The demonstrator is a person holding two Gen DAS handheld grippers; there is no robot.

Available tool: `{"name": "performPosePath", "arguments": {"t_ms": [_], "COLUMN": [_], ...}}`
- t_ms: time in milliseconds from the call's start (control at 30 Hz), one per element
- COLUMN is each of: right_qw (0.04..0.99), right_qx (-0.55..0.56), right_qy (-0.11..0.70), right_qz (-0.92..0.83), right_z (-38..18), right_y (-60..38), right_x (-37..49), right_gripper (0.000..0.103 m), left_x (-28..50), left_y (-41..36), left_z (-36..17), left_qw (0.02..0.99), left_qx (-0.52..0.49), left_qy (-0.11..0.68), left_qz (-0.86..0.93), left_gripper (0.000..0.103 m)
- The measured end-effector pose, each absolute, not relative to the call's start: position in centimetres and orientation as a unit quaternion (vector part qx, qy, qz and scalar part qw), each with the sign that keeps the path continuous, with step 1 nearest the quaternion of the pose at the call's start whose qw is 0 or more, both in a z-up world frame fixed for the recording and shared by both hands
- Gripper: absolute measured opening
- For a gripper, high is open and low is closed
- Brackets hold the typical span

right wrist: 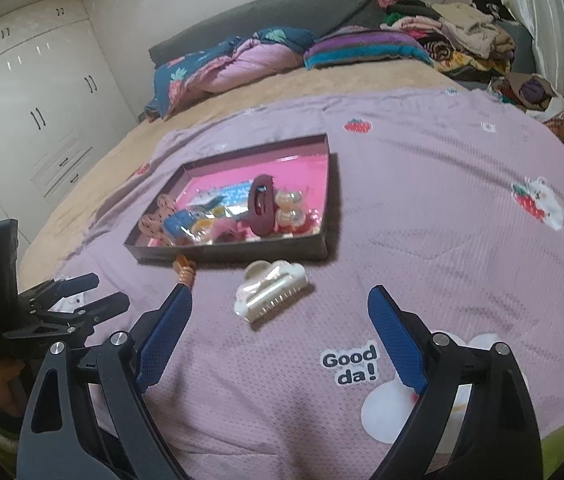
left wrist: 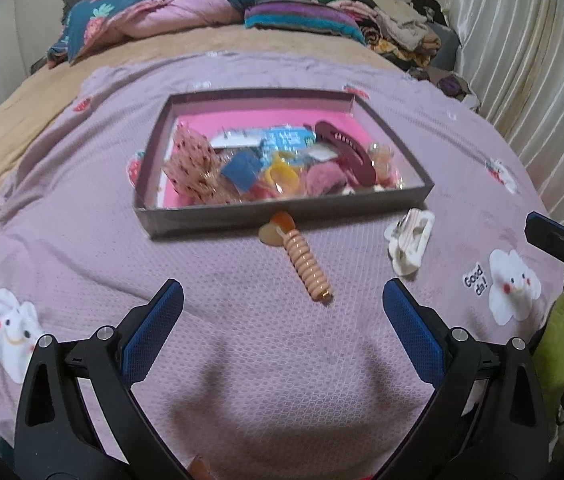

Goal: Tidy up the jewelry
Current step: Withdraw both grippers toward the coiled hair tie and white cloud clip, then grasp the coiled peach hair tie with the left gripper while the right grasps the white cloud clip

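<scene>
Two hair accessories lie loose on the purple bedspread [left wrist: 242, 320], outside the shallow box [left wrist: 282, 222] that holds the rest of the pieces. A peach ribbed clip [left wrist: 307, 268] sits just in front of the box's near wall, its amber end touching or nearly touching that wall. A white claw clip [right wrist: 272, 290] rests a little to the right of it, apart from the box.

Both grippers are spread wide with nothing between the pads. The left gripper [left wrist: 282, 312] points toward the peach clip; the right gripper [right wrist: 282, 312] faces the white claw clip.

My read is that each hand is set to pick up the piece ahead of it. For the peach clip, closing across its narrow ribbed body rather than along its length should hold better. For the claw clip, pinching the solid back and not the teeth seems wiser, since teeth may slip or snag the textured fabric.

Contents of the box are jumbled: a maroon claw clip [right wrist: 260, 210] is clear, but the blue and yellow items beneath are hard to identify. In the right wrist view the left pad covers most of the peach clip.
</scene>
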State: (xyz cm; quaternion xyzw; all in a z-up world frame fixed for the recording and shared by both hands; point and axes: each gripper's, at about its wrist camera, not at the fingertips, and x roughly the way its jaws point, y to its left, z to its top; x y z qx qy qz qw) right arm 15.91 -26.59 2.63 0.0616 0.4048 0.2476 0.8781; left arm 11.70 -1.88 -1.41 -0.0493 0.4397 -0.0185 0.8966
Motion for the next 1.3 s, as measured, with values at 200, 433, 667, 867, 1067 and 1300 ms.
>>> {"name": "performPosePath", "arguments": {"t_ms": [200,433,667,867,1067,1300], "right_qw": [0.872,0.868,0.866,0.856,0.846,0.834], "right_qx": [0.059,0.055,0.038,0.013,-0.016,-0.068], "right_qy": [0.419,0.429,0.435,0.454,0.462,0.463], "right_qz": [0.246,0.245,0.245,0.247,0.264,0.293], "right_z": [1.5,0.9,0.3,-1.2,-2.4,-4.1], "right_y": [-26.3,-26.0,-25.9,-25.2,-23.7,-20.2], "right_x": [16.4,17.1,17.6,18.2,19.1,20.8], "right_gripper": [0.089,0.089,0.089,0.089,0.089,0.091], "left_x": [12.4,13.4,15.0,16.9,17.4,16.5], "left_y": [-2.2,-2.4,-2.7,-2.8,-2.2,-0.2], "left_z": [-3.1,-4.3,-5.8,-7.4,-7.4,-7.0], "left_qw": [0.888,0.882,0.872,0.865,0.872,0.869], "left_qx": [-0.049,-0.053,-0.072,-0.079,-0.063,-0.084], "left_qy": [0.456,0.468,0.483,0.495,0.485,0.487], "left_qz": [-0.021,-0.026,-0.037,-0.023,-0.012,-0.01], "left_gripper": [0.093,0.093,0.091,0.083,0.031,0.012]}}
